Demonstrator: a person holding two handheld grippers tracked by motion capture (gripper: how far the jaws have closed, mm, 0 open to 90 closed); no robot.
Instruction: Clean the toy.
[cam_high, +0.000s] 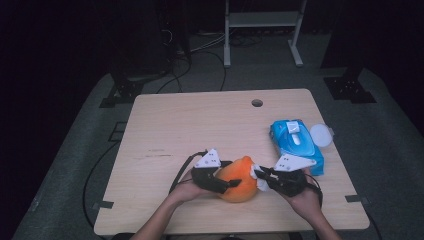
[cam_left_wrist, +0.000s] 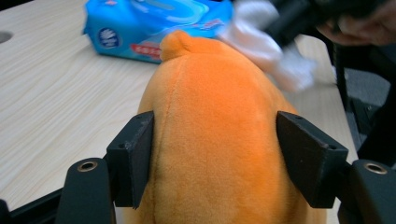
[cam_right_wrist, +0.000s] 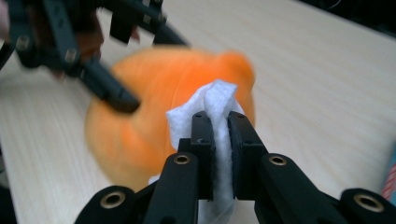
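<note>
An orange plush toy (cam_high: 239, 179) lies near the front edge of the wooden table (cam_high: 200, 125). My left gripper (cam_high: 227, 182) is shut on the plush toy (cam_left_wrist: 219, 135), one jaw pressed into each flank. My right gripper (cam_high: 261, 176) is shut on a folded white wipe (cam_right_wrist: 215, 112), which it holds against the right side of the plush toy (cam_right_wrist: 154, 102). The wipe (cam_left_wrist: 271, 42) appears blurred beyond the toy in the left gripper view. In the right gripper view the left gripper (cam_right_wrist: 93, 60) shows at the upper left.
A blue pack of wet wipes (cam_high: 296, 142) lies to the right, its white round lid (cam_high: 320, 135) flipped open. The table has a cable hole (cam_high: 257, 103) near its far edge. Beyond the table stand dark stands, cables and a white frame on the floor.
</note>
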